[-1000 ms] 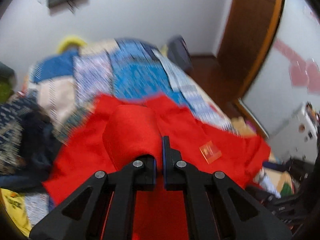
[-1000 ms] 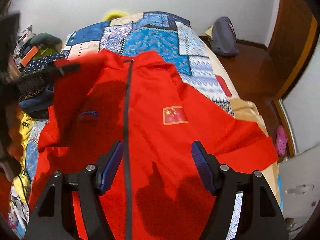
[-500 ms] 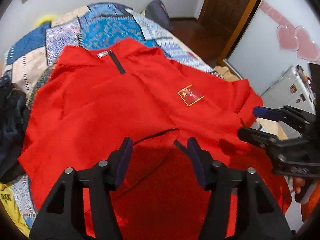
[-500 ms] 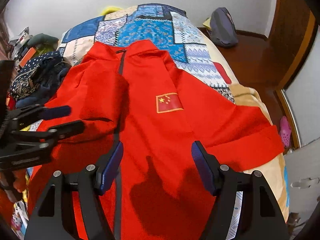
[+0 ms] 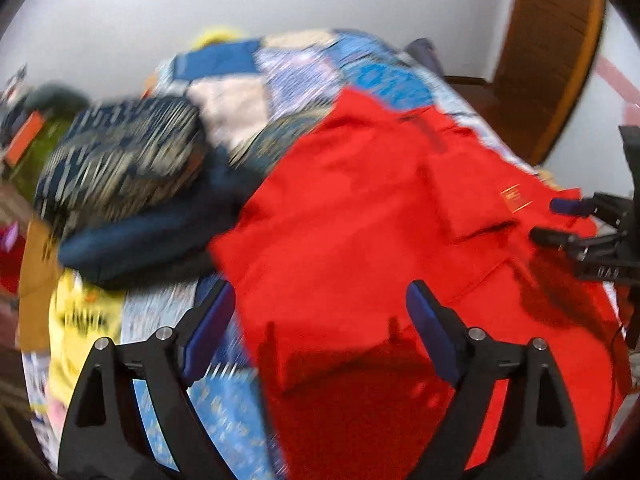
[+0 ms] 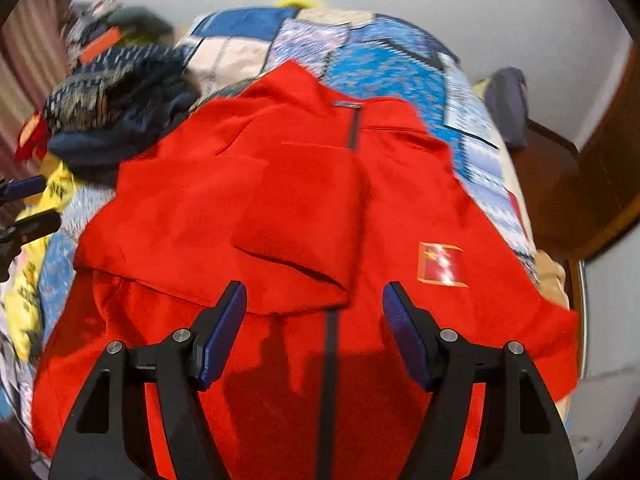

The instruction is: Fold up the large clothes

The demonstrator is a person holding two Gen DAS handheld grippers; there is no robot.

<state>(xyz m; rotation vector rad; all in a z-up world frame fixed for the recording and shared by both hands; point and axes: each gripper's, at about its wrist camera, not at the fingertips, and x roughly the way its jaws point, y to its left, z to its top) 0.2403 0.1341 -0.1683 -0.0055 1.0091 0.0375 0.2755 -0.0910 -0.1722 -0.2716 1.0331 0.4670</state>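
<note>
A large red zip jacket (image 6: 280, 208) with a flag patch (image 6: 440, 266) lies front up on the bed; it also shows in the left wrist view (image 5: 360, 220). Its left sleeve (image 6: 304, 224) is folded across the chest. My left gripper (image 5: 318, 316) is open and empty above the jacket's left edge. My right gripper (image 6: 314, 320) is open and empty above the lower zip (image 6: 330, 360). The right gripper shows at the right edge of the left wrist view (image 5: 560, 220), and the left gripper at the left edge of the right wrist view (image 6: 28, 204).
A patchwork quilt (image 6: 384, 60) covers the bed. A pile of dark blue and patterned clothes (image 5: 120, 184) lies left of the jacket, with yellow fabric (image 5: 76, 320) below it. A wooden door (image 5: 548, 52) and a bag on the floor (image 6: 508, 100) are at the right.
My left gripper let go of the red sleeve, opened wide and swung left toward the jacket's edge. The sleeve now lies folded over the chest. The right gripper stayed open and shifted slightly.
</note>
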